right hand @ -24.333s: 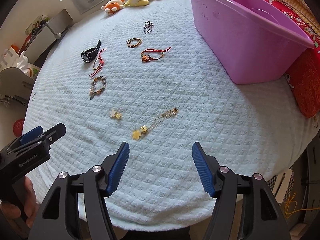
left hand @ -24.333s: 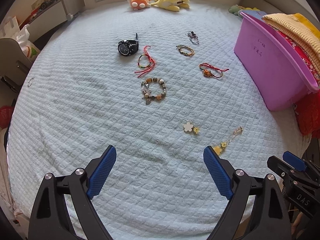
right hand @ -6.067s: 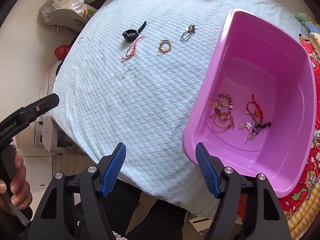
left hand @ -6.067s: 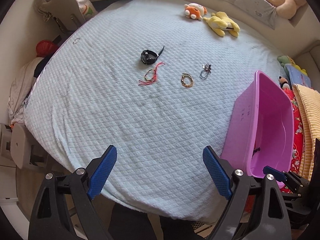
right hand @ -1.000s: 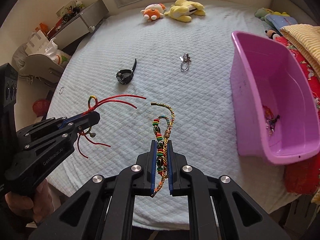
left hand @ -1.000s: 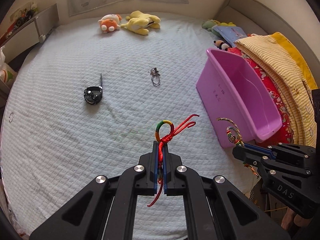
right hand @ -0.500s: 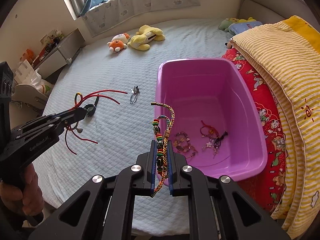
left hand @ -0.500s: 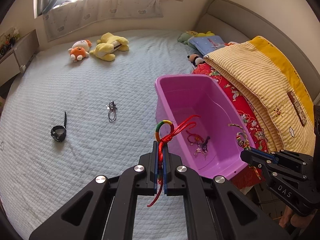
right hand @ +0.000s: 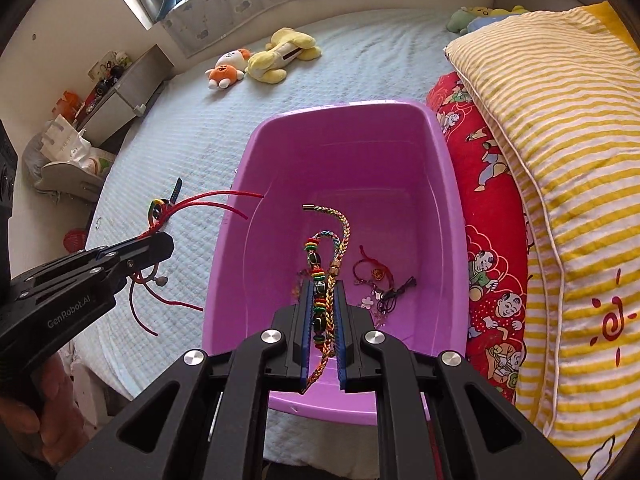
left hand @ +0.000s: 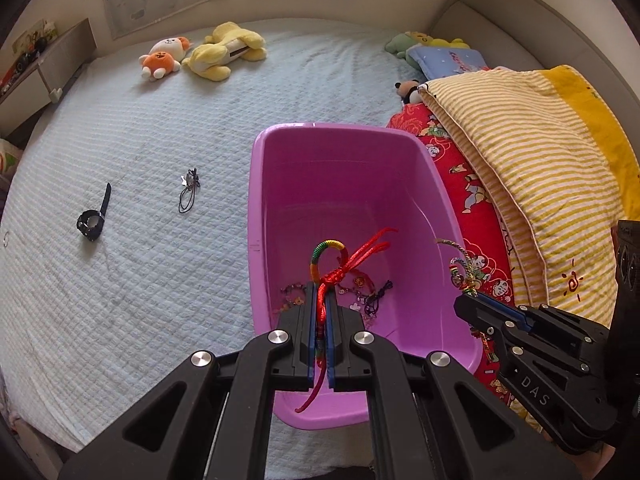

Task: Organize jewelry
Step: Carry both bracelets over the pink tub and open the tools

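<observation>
My left gripper (left hand: 319, 300) is shut on a red cord bracelet (left hand: 340, 264) with a rainbow loop, held above the purple tub (left hand: 256, 208). My right gripper (right hand: 323, 292) is shut on a braided beaded bracelet (right hand: 334, 248), also above the tub (right hand: 240, 200). Several bracelets (right hand: 376, 280) lie on the tub's floor. A black watch (left hand: 91, 222) and a dark hair tie (left hand: 188, 192) lie on the pale blue bedspread (left hand: 120, 280) left of the tub. In the right wrist view the left gripper (right hand: 160, 240) is at the tub's left rim.
Plush toys (left hand: 200, 54) lie at the far end of the bed. A red quilt (left hand: 472, 200) and a yellow striped blanket (left hand: 540, 152) are stacked right of the tub. A bedside shelf (right hand: 120, 88) stands at the left.
Both grippers have swung from over the bedspread to above the purple tub, each still holding its bracelet. The tub is now closer and centred in both views.
</observation>
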The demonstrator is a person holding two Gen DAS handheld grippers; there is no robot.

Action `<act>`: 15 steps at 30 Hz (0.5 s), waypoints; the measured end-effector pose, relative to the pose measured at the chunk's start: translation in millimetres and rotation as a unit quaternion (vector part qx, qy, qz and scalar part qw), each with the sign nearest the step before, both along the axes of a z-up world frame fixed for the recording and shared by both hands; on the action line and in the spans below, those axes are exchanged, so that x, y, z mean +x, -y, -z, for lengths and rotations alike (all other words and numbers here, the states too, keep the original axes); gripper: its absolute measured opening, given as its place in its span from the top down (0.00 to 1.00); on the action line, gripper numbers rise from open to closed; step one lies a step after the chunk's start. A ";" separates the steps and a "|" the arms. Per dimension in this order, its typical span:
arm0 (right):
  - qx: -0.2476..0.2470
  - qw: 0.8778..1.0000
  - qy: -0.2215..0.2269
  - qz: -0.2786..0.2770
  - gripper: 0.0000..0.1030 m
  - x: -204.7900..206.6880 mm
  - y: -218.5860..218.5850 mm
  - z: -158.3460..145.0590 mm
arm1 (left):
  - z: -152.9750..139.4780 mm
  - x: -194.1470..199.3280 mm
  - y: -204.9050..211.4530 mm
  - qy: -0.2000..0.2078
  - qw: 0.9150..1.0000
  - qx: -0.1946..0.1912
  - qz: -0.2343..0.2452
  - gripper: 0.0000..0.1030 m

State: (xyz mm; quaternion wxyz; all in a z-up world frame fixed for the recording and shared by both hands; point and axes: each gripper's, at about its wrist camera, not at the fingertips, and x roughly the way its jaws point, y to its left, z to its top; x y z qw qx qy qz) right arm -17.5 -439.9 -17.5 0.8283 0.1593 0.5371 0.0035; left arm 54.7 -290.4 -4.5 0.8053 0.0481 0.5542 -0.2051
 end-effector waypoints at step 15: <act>0.019 0.998 -0.052 0.005 0.43 26.1 5.3 27.2 | 20.8 23.3 3.2 -0.032 0.999 0.040 -0.012 0.28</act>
